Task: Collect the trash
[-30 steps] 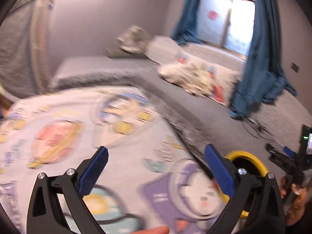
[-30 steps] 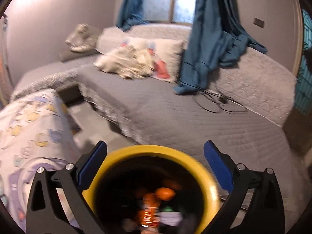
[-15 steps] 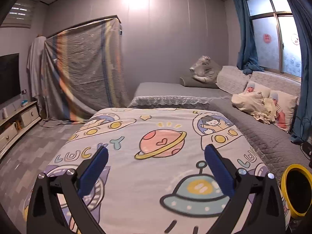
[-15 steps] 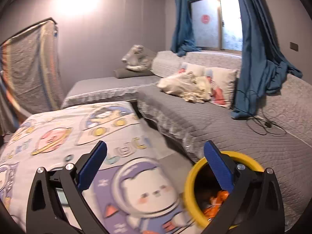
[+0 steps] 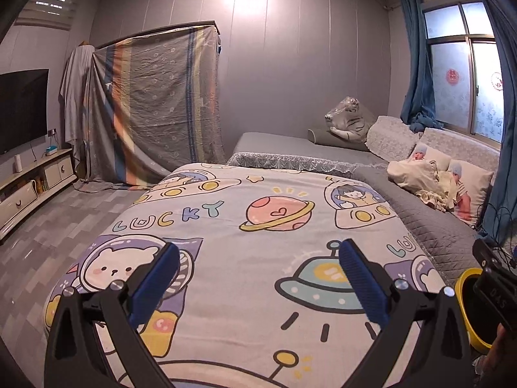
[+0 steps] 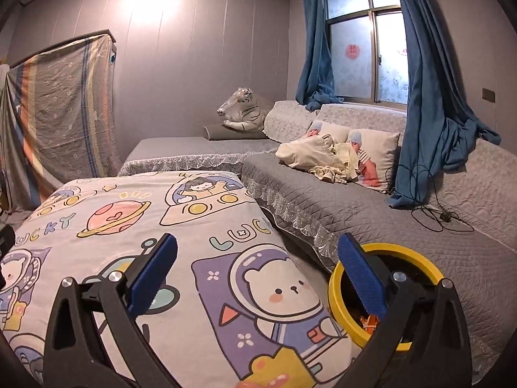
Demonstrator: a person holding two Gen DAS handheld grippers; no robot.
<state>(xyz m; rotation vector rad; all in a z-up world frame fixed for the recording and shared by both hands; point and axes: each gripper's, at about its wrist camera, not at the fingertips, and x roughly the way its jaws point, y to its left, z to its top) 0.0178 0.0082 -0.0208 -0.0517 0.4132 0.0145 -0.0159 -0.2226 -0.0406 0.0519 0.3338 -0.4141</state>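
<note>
A yellow-rimmed trash bin (image 6: 400, 258) stands on the floor between the cartoon-print table cover (image 6: 155, 226) and the grey sofa; orange scraps (image 6: 370, 321) lie inside it. My right gripper (image 6: 257, 274) is open and empty, its right finger in front of the bin's rim. In the left wrist view the bin (image 5: 465, 279) shows at the far right edge, partly hidden by the other gripper's body. My left gripper (image 5: 258, 281) hangs open and empty above the cartoon cover (image 5: 258, 220). No loose trash shows on the cover.
A grey L-shaped sofa (image 6: 371, 213) runs along the right and back, with pillows (image 6: 371, 148), a crumpled cloth, a plush tiger (image 6: 242, 110) and a black cable (image 6: 436, 216). Blue curtains (image 6: 433, 97) hang by the window. A TV (image 5: 22, 106) and low cabinet (image 5: 35, 181) stand at left.
Both views swung up and leftward, away from the bin. The bin slid from between my right fingers to the lower right. Both grippers stayed open.
</note>
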